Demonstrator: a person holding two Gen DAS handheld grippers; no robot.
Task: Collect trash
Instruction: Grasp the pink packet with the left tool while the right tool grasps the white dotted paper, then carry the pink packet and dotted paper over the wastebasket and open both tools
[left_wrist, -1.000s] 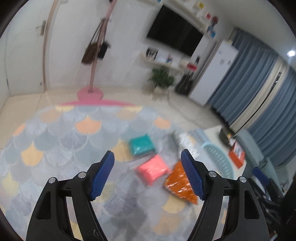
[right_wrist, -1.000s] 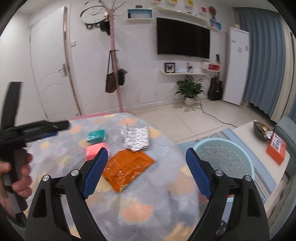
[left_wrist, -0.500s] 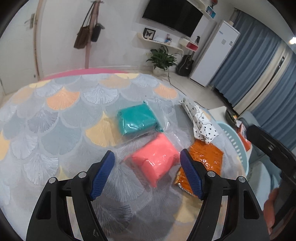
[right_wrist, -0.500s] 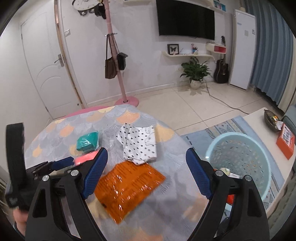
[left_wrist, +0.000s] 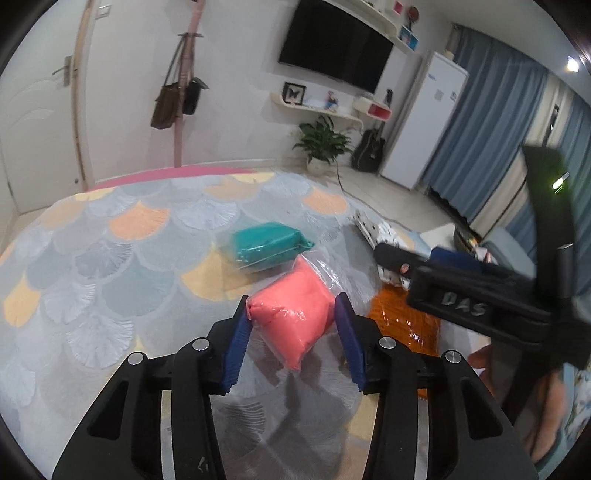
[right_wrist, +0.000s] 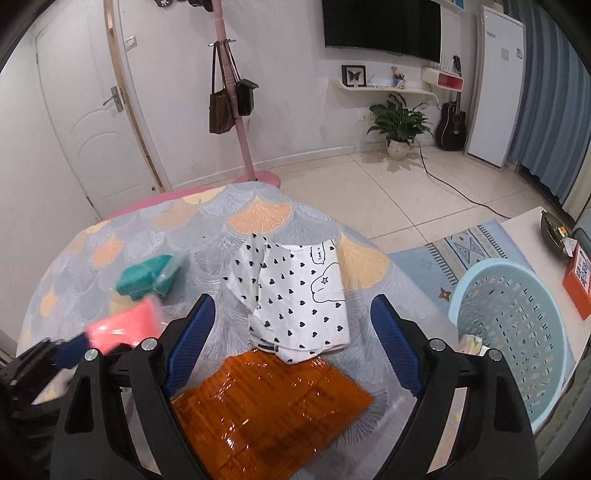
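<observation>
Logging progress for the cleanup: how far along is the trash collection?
Early. The basket holds perhaps one scrap. The left claw is shut on the pink packet; the right claw is open. Teal packet, patterned bag, and orange wrapper remain.

Left tool (left_wrist: 293, 325) around pink packet (left_wrist: 291, 314)

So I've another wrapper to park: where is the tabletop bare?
Bare: the tablecloth left of the teal packet, out to the rim. Crowded: the right side, where the pink packet, orange wrapper and spotted paper cluster near the basket.
</observation>
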